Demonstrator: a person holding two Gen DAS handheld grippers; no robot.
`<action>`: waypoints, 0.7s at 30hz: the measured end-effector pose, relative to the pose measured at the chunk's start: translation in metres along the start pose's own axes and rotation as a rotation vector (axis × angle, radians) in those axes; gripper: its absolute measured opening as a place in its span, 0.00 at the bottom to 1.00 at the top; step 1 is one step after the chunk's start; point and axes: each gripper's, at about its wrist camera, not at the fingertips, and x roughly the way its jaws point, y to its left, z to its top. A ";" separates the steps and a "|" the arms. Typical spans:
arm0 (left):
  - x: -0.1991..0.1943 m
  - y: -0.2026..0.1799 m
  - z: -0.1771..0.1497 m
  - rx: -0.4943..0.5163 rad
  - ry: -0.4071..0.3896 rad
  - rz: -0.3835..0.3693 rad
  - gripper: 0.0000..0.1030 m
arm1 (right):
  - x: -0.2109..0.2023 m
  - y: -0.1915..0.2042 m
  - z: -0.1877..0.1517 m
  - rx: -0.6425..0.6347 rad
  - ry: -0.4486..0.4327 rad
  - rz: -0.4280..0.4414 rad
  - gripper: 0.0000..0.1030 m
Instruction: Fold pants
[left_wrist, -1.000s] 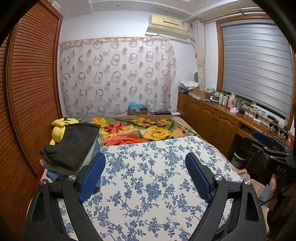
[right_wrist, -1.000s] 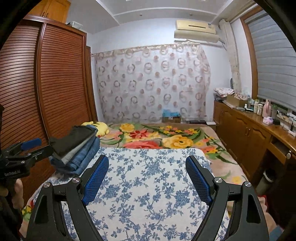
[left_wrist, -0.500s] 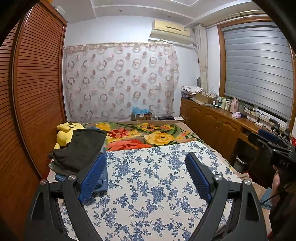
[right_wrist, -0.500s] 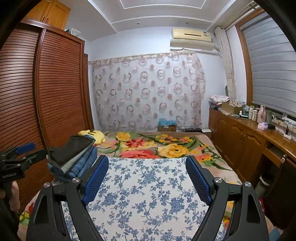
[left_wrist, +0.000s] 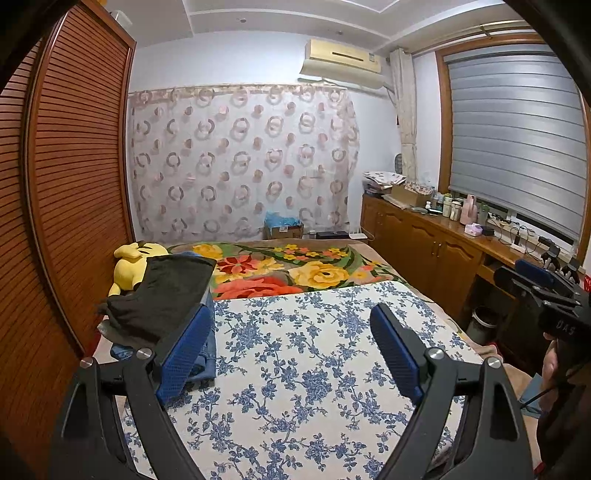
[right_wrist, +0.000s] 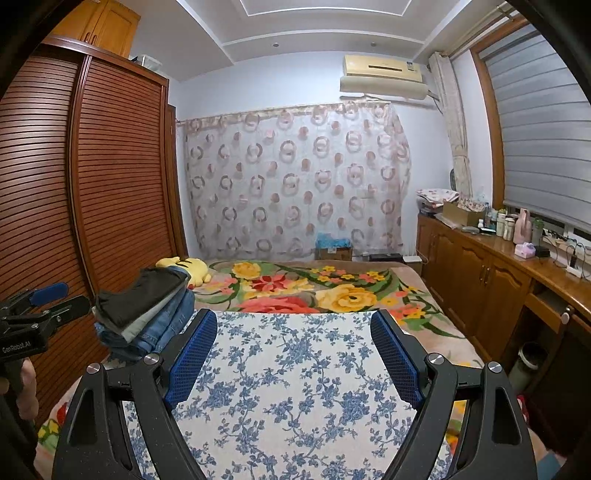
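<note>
A stack of folded pants (left_wrist: 159, 299), dark pair on top and blue jeans below, sits at the left edge of the bed; it also shows in the right wrist view (right_wrist: 147, 314). My left gripper (left_wrist: 291, 347) is open and empty, held above the blue-flowered sheet (left_wrist: 314, 350), just right of the stack. My right gripper (right_wrist: 295, 350) is open and empty above the same sheet (right_wrist: 295, 387). The right gripper shows at the right edge of the left wrist view (left_wrist: 535, 288), the left gripper at the left edge of the right wrist view (right_wrist: 37, 306).
A yellow plush toy (left_wrist: 133, 262) lies behind the stack on a bright flowered blanket (left_wrist: 295, 266). A louvred wardrobe (left_wrist: 74, 184) runs along the left. Wooden cabinets (left_wrist: 424, 251) with bottles line the right, a bin (left_wrist: 484, 325) below.
Both grippers have tilted up and pulled back a little, so more wall and ceiling show. Both stay open and empty. The stack of pants has not moved.
</note>
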 end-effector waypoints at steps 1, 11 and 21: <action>0.000 0.000 0.000 0.000 0.000 0.000 0.86 | 0.001 0.000 0.000 -0.001 0.000 0.000 0.84; -0.001 0.001 0.000 0.001 0.000 0.001 0.86 | 0.000 -0.001 0.000 -0.002 -0.001 0.002 0.84; -0.001 0.001 0.000 0.002 0.000 -0.001 0.86 | -0.001 -0.001 0.000 -0.003 -0.002 -0.001 0.84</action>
